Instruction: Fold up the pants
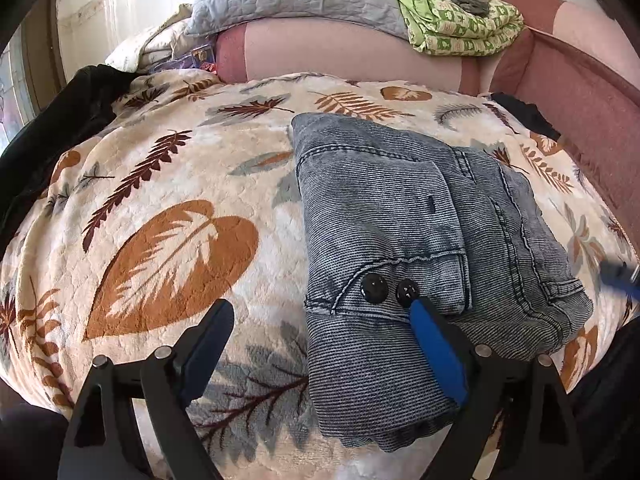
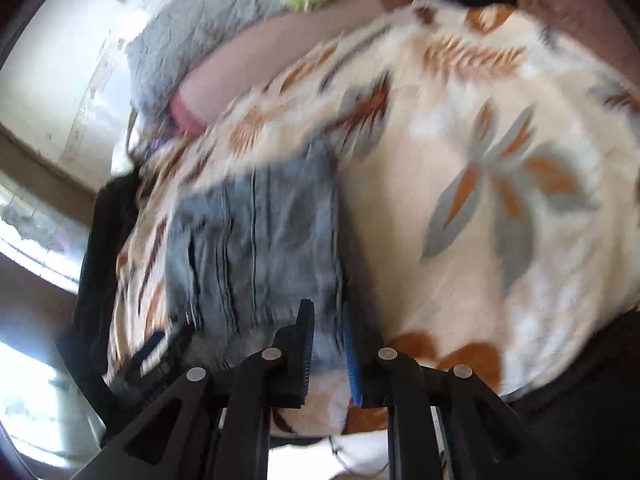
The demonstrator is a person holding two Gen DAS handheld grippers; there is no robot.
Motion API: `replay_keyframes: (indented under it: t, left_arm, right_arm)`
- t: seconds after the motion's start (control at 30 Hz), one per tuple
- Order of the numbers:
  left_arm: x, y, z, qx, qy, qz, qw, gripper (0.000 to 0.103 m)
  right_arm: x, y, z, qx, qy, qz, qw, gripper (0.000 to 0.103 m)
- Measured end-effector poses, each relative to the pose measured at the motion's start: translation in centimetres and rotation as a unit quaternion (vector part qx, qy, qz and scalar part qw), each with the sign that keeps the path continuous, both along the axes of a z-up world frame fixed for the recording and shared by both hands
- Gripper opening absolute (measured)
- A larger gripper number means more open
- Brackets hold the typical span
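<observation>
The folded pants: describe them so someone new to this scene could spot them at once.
Start at the cream leaf-print blanket that covers the bed. The folded pants lie on it, right of the big orange leaf. They are the only blue-grey ribbed denim bundle there, with two black buttons near the front edge.

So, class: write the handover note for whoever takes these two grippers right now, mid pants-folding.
Left gripper: open, empty, poised over the near end of the folded pants.
Right gripper: jaws close together, nothing visibly held; that view is blurred.
Pants: grey-blue, folded into a compact stack on the leaf-print blanket, two black buttons on top.
Done: folding appears complete.
Left: perhaps only tidy the uneven right edge.
</observation>
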State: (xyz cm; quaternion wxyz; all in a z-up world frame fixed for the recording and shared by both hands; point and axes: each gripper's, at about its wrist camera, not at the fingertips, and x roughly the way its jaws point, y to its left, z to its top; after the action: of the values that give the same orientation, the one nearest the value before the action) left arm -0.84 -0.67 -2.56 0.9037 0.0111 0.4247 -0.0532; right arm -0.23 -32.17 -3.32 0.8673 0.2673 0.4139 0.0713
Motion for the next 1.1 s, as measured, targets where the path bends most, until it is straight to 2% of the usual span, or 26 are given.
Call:
replay_keyframes:
  t: [0.03, 0.1, 0.2, 0.27, 0.33, 0.37, 0.4, 0.43, 0.5, 0.57, 0.63, 0.7, 0.77, 0.83, 0.87, 0.9, 0.93, 0.97, 1.1]
  left_arm:
    - [0.0, 0.0, 0.0, 0.0, 0.0, 0.0, 1.0, 0.091]
    - [-0.1, 0.0, -0.1, 0.002, -0.003, 0.0, 1.0, 0.091]
    - [-0.3, -0.2, 0.0, 0.005, -0.005, -0.001, 1.0, 0.091]
    - [-0.3, -0.2, 0.0, 0.004, -0.005, -0.001, 1.0, 0.091]
    - [-0.3, -0.2, 0.0, 0.004, -0.005, -0.001, 1.0, 0.091]
    - [-0.2, -0.2, 0.0, 0.002, -0.005, -0.003, 1.0, 0.091]
    - [-0.2, -0.2, 0.0, 0.001, -0.005, -0.004, 1.0, 0.091]
    - [-0.2, -0.2, 0.0, 0.002, -0.005, -0.003, 1.0, 0.091]
    - [-0.3, -0.1, 0.0, -0.002, -0.005, -0.006, 1.0, 0.091]
    - [-0.1, 0.1, -0.1, -0.01, -0.003, -0.007, 0.9999, 0.091]
    - [0.1, 0.3, -0.1, -0.017, 0.002, -0.007, 0.9998, 0.091]
    - [0.1, 0.3, -0.2, -0.019, 0.001, -0.009, 0.9998, 0.091]
    - [0.1, 0.4, -0.2, -0.021, 0.001, -0.011, 0.9997, 0.091]
    - [0.0, 0.5, -0.2, -0.024, 0.002, -0.011, 0.9996, 0.091]
    - [0.1, 0.5, -0.2, -0.026, 0.003, -0.011, 0.9996, 0.091]
    - [0.1, 0.6, -0.2, -0.028, 0.003, -0.011, 0.9995, 0.091]
    - [0.1, 0.6, -0.2, -0.03, 0.004, -0.011, 0.9995, 0.091]
    - [0.1, 0.7, -0.2, -0.032, 0.003, -0.009, 0.9995, 0.091]
    - [0.1, 1.1, -0.3, -0.047, 0.006, -0.009, 0.9988, 0.091]
  right_arm:
    - [0.4, 0.0, 1.0, 0.008, -0.013, 0.004, 1.0, 0.017]
    - [2.6, 1.7, 2.8, 0.043, -0.033, 0.049, 0.997, 0.017]
    - [6.5, 4.6, 3.8, 0.065, -0.046, 0.113, 0.99, 0.028]
    - [10.2, 5.4, 2.2, 0.097, -0.018, 0.147, 0.984, 0.032]
    - [13.0, 5.6, -0.4, 0.062, 0.015, 0.132, 0.989, 0.036]
    - [14.3, 5.5, -2.8, 0.034, 0.052, 0.126, 0.99, 0.034]
    - [15.2, 4.9, -5.5, 0.059, 0.097, 0.12, 0.986, 0.014]
    - [14.9, 4.3, -6.0, 0.08, 0.095, 0.102, 0.987, 0.007]
    - [14.3, 4.6, -4.3, 0.05, 0.088, 0.113, 0.988, 0.007]
    - [13.8, 5.5, -2.1, 0.02, 0.081, 0.116, 0.99, 0.012]
    - [13.7, 7.3, 1.0, 0.001, 0.047, 0.146, 0.988, 0.015]
    - [14.1, 10.0, 3.1, 0.013, 0.027, 0.198, 0.98, 0.018]
    - [15.3, 12.9, 3.9, 0.012, 0.02, 0.243, 0.97, 0.03]
    - [16.8, 15.4, 3.0, -0.016, 0.022, 0.276, 0.961, 0.05]
    - [17.6, 15.9, 1.7, -0.039, 0.037, 0.274, 0.96, 0.052]
    - [18.8, 16.1, -1.0, -0.073, 0.079, 0.262, 0.959, 0.054]
    - [19.7, 15.6, -3.7, -0.075, 0.115, 0.246, 0.96, 0.039]
    - [19.6, 15.1, -4.0, -0.07, 0.107, 0.234, 0.964, 0.031]
    - [16.9, 13.1, -1.2, -0.044, 0.09, 0.225, 0.969, 0.03]
